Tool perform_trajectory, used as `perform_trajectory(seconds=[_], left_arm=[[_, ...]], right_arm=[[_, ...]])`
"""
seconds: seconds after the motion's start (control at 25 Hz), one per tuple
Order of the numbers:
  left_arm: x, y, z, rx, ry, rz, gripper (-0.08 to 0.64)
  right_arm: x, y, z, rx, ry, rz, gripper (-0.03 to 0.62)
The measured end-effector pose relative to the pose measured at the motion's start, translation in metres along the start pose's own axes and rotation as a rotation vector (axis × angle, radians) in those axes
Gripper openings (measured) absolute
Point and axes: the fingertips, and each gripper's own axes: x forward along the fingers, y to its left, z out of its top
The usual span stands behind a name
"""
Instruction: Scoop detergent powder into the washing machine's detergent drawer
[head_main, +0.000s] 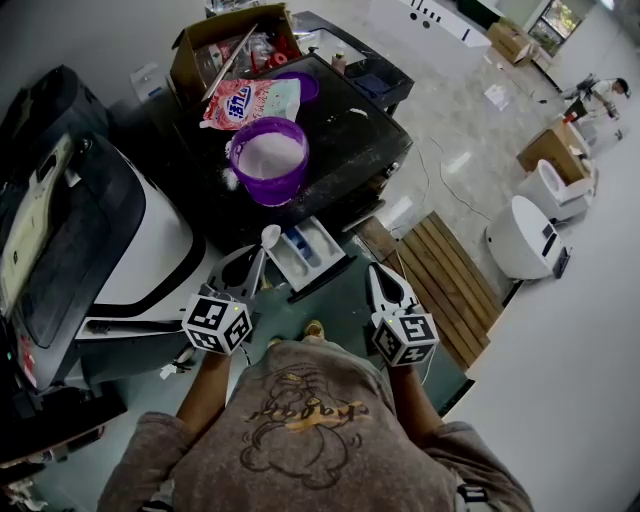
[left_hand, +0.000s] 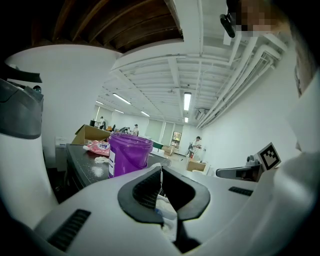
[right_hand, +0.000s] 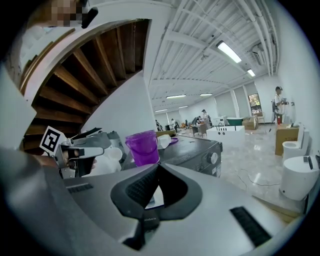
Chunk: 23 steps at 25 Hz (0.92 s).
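A purple tub (head_main: 268, 160) of white detergent powder stands on the black washing machine top (head_main: 350, 135), with a pink detergent bag (head_main: 250, 103) behind it. The white detergent drawer (head_main: 308, 255) is pulled out below the tub. My left gripper (head_main: 254, 268) is shut on the handle of a white scoop (head_main: 269, 237), whose bowl hangs over the drawer's left end. I cannot tell whether the bowl holds powder. The right gripper view shows the scoop (right_hand: 113, 153) left of the tub (right_hand: 142, 147). My right gripper (head_main: 378, 272) is shut and empty, right of the drawer.
A cardboard box (head_main: 225, 45) and a purple lid (head_main: 303, 85) sit at the back of the machine top. A large black-and-white appliance (head_main: 90, 250) stands to the left. A wooden pallet (head_main: 445, 280) and white appliances (head_main: 525, 235) are on the floor to the right.
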Motion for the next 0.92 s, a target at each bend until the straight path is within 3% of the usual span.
perform_trajectory(seconds=[0.92], left_arm=[[-0.0013, -0.0038, 0.004, -0.02, -0.02, 0.008, 0.025]], right_arm=[[-0.0016, -0.0038, 0.0009, -0.026, -0.007, 0.013, -0.009]])
